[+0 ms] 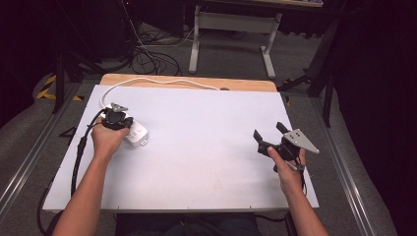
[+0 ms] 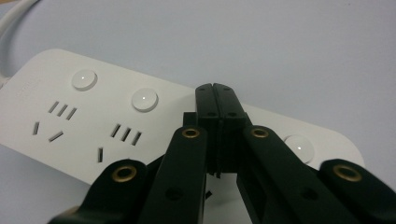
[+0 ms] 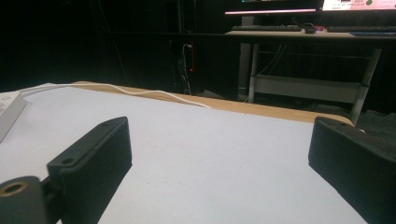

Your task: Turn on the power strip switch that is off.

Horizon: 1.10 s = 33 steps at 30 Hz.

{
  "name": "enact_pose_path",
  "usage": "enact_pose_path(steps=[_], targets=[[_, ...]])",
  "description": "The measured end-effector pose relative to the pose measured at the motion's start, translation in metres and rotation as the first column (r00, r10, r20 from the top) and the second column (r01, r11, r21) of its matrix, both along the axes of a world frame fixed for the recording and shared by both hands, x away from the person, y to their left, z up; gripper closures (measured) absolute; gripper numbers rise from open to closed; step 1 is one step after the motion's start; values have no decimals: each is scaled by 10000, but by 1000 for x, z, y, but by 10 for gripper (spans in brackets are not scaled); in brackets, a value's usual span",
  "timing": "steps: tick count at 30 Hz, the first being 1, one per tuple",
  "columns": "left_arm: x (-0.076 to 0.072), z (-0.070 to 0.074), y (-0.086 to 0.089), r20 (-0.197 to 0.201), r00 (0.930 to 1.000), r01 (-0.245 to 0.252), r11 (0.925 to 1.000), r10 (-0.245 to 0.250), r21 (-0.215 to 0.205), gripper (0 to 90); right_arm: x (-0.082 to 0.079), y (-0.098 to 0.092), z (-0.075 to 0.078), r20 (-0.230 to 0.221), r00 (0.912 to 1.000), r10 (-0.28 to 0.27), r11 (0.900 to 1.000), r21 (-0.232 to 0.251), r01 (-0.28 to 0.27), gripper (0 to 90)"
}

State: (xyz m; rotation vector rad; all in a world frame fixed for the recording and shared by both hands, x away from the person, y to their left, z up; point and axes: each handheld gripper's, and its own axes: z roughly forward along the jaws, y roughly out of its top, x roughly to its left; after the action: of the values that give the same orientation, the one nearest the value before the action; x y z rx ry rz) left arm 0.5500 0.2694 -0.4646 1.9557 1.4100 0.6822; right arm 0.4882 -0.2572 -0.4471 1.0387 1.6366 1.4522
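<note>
A white power strip (image 1: pixel 137 133) lies flat at the table's left, with several sockets and round buttons (image 2: pixel 144 99) on its top face. My left gripper (image 1: pixel 117 120) is directly over it, pointing down. In the left gripper view its jaws are pressed together with nothing between them, and the tips (image 2: pixel 215 88) are over the strip (image 2: pixel 70 140) between two buttons; I cannot tell whether they touch it. My right gripper (image 1: pixel 268 130) hovers at the table's right, far from the strip. Its jaws are wide apart and empty (image 3: pixel 219 163).
The strip's white cable (image 1: pixel 157 81) curves off to the back edge of the white table (image 1: pixel 206 162), also seen as a cable (image 3: pixel 140 92) in the right gripper view. Behind the table are a desk frame (image 1: pixel 231 29) and floor cables (image 1: pixel 147 59).
</note>
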Motion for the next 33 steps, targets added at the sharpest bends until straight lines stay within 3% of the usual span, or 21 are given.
enact_pose_path(steps=[4, 21, 33], targets=[[-1, 1, -2, 83, 10000, -21, 9998, 19, 220, 900, 1, 0, 0, -35, 10000, -29, 10000, 11, 29, 64], [-1, -1, 0, 292, 9996, -12, 9998, 7, 183, 900, 1, 0, 0, -6, 10000, -9, 10000, 28, 9, 64], [-2, -2, 1, 463, 9989, 10, 9998, -1, -195, 900, -2, 0, 1, 59, 10000, -21, 10000, 0, 21, 66]])
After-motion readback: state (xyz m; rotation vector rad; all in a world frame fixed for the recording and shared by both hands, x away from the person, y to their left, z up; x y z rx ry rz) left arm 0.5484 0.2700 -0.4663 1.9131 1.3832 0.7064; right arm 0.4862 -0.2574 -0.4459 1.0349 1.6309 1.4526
